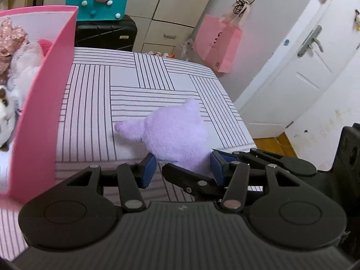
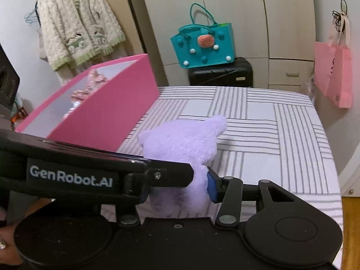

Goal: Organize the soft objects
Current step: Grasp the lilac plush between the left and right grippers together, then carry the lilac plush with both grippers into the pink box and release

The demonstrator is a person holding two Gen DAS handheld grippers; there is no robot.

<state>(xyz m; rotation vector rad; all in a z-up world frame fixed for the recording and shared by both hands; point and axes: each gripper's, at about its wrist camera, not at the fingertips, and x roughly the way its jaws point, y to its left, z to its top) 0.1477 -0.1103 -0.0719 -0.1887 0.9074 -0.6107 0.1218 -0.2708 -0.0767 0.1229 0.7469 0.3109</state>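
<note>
Covering most of both views: bed [image 1: 139,94] with a white sheet printed in grey line blocks. Pink box [image 1: 42,103], open-topped, stands on the bed along its left side; inside it, a floral pink fabric piece [image 1: 11,38] and white plush items [image 1: 24,72] are visible. Black suitcase [image 2: 220,73] sits past the far edge of the bed, with a teal felt bag [image 2: 202,45] on top of it. Cream cardigan [image 2: 78,27] hangs on the wall at far left. Pink paper bag [image 1: 217,45] hangs by the white door [image 1: 299,67].

Purple plush toy [image 1: 175,132] sits on the sheet just right of the pink box, ears up. Both grippers meet at its base. Right gripper [image 2: 177,185]: blue pads pressed into the plush on either side, fur bulging between them, so clamped on it. Left gripper [image 1: 183,168]: fingers spread apart, its pads flanking the plush; whether they touch the fur cannot be told, since a finger of the right gripper crosses the gap.
</note>
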